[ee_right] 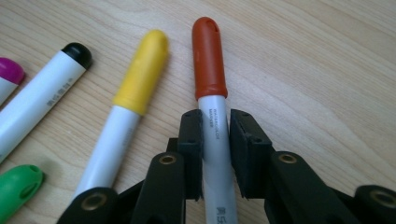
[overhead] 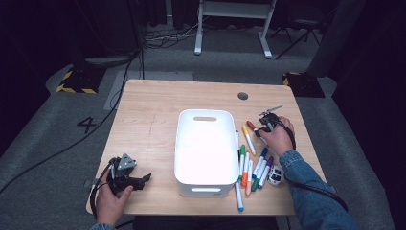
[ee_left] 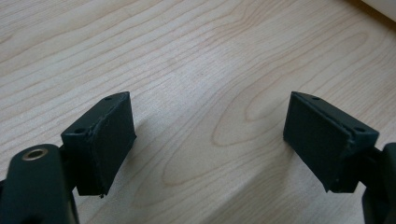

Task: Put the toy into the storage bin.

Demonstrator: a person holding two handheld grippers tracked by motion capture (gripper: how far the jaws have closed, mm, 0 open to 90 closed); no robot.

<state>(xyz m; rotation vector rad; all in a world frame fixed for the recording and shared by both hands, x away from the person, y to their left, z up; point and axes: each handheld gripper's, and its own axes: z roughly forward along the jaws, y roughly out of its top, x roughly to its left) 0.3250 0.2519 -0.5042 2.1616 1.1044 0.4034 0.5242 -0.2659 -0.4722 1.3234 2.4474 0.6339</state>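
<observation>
Red marker (ee_right: 212,107) lies flat on the tabletop (overhead: 153,120), right of centre in the high view, its cap toward the upper part of the right gripper view; right tongs (ee_right: 215,149) are closed on its white barrel just below the cap, pads on both sides. Yellow marker (ee_right: 130,107) is just beside it on the left, not touching; black-capped marker (ee_right: 44,95) further left, green cap (ee_right: 18,186) at lower left. Bare wood right of the red marker, up to the tabletop's right edge. White bin (overhead: 206,146) sits mid-frame in the high view, nothing visible inside; the marker pile lies along its right wall. Left tongs (overhead: 143,178) at lower left of the high view, near the front edge, parted over bare wood, gripping nothing
</observation>
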